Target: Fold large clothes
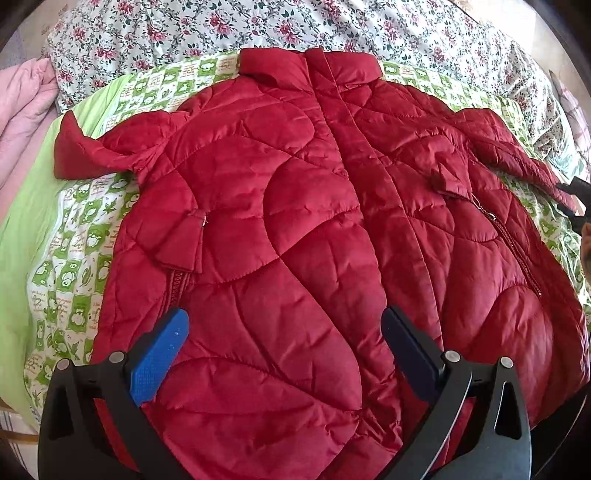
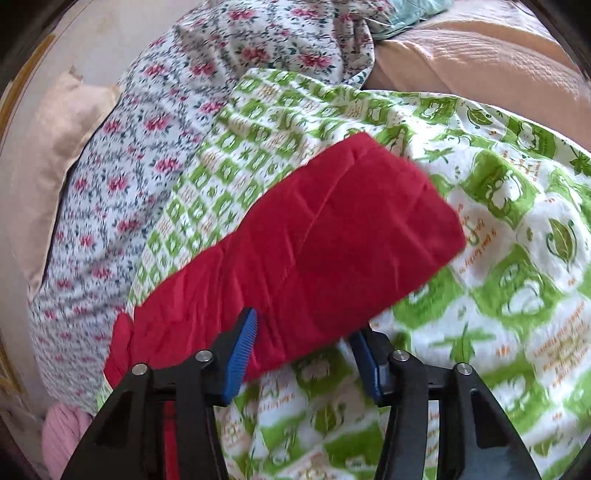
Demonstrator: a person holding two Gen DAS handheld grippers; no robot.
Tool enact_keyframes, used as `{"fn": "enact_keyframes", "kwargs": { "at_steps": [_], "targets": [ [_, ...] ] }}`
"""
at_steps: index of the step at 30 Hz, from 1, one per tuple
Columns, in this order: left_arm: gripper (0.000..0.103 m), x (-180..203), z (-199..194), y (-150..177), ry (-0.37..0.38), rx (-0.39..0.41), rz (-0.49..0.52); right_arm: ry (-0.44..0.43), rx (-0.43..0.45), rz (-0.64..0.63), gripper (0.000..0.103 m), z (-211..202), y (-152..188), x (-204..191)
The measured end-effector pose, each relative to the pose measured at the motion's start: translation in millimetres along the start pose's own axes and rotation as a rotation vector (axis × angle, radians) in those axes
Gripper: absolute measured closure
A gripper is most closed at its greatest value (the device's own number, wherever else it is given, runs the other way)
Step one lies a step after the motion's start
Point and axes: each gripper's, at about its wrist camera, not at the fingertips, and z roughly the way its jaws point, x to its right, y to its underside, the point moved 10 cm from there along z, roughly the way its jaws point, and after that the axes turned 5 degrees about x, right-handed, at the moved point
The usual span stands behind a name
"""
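A red quilted jacket (image 1: 314, 221) lies spread front-up on a green-and-white patterned blanket (image 1: 74, 266), collar at the far side, both sleeves out to the sides. My left gripper (image 1: 284, 332) is open and empty, hovering over the jacket's lower hem area. My right gripper (image 2: 303, 343) is open, its fingers on either side of the lower edge of the jacket's red sleeve (image 2: 314, 236), which lies across the blanket (image 2: 498, 295). The right gripper also shows as a dark shape in the left wrist view (image 1: 574, 192) at the sleeve's end.
A floral quilt (image 1: 258, 26) lies bunched behind the blanket. Pink fabric (image 1: 26, 103) sits at the far left. A peach cover (image 2: 480, 62) and a beige pillow (image 2: 55, 140) lie beyond the sleeve.
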Motion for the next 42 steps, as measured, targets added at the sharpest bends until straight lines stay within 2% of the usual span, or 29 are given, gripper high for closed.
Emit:
{"fn": "enact_keyframes", "kwargs": {
  "at_steps": [1,3,5,6,9,12,17,21,27,30,32,35,37,42],
  "targets": [
    [0.0,0,1,0,0.002,-0.001,0.0,-0.004,0.009,-0.005,0.056,2,-3,-3],
    [0.0,1,4,0,0.005,-0.005,0.004,0.002,0.017,-0.027,0.073,5,-7,-10],
    [0.0,1,7,-1,0.011,-0.007,0.001,0.006,0.027,-0.074,0.085,5,-10,-24],
    [0.0,1,7,-1,0.015,-0.007,-0.002,0.002,0.04,-0.107,0.088,4,-11,-34],
    [0.0,-1,9,-2,0.025,-0.008,-0.015,-0.008,0.077,-0.217,0.091,-3,-9,-65],
    [0.0,-4,9,-3,0.027,-0.004,-0.019,-0.063,0.094,-0.334,0.093,-10,1,-111],
    [0.0,-9,4,-7,0.047,0.023,-0.027,-0.179,0.059,-0.439,0.094,-11,33,-179],
    [0.0,-18,0,-12,0.057,0.044,-0.05,-0.29,-0.01,-0.517,0.095,-8,78,-240],
    [0.0,-35,1,-20,0.074,0.061,-0.092,-0.382,-0.132,-0.623,0.095,11,155,-305],
    [0.0,-44,6,-23,0.098,0.056,-0.123,-0.427,-0.204,-0.704,0.095,22,206,-340],
    [0.0,-50,9,-28,0.128,0.054,-0.152,-0.442,-0.245,-0.764,0.095,28,237,-359],
    [0.0,-60,15,-44,0.234,0.05,-0.232,-0.429,-0.288,-0.854,0.095,42,282,-378],
    [0.0,-69,20,-56,0.276,0.051,-0.276,-0.429,-0.324,-0.888,0.095,55,311,-386],
    [0.0,-86,32,-87,0.326,0.066,-0.327,-0.429,-0.381,-0.997,0.095,77,368,-395]
  ]
}}
